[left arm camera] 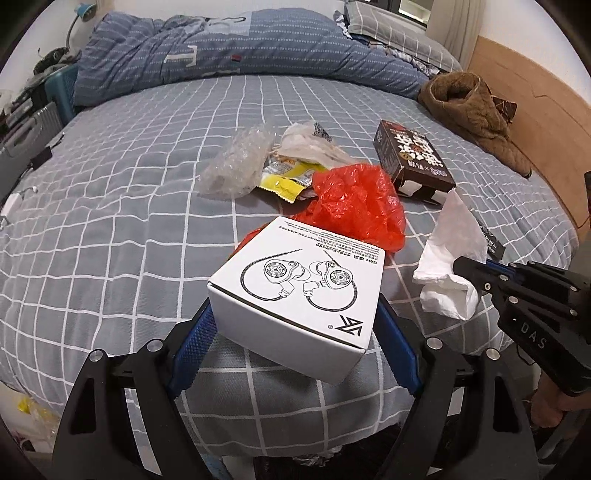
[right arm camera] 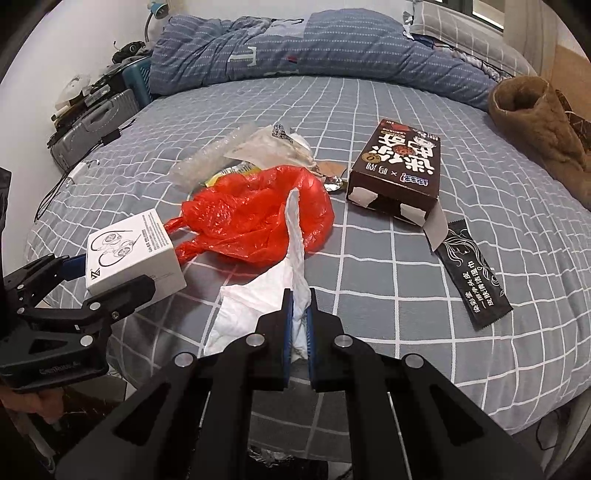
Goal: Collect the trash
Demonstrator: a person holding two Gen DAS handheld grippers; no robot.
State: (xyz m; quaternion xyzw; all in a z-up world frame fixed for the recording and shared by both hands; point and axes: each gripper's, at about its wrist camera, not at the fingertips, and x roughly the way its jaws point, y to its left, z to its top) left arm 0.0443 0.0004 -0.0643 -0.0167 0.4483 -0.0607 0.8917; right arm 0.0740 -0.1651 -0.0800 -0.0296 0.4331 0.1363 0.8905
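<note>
Earphone box [left arm camera: 295,291] left of tissue [left arm camera: 452,258], plastic bag [left arm camera: 354,206] apparently behind.

A home bedroom. A bed [left arm camera: 129,206] under a grey checked sheet fills the room, with a rumpled blue quilt [left arm camera: 229,48] along its far side, a pillow [left arm camera: 399,33] beside the quilt, a wooden headboard [left arm camera: 532,110] and a suitcase [right arm camera: 92,129] standing beside the bed.
</note>
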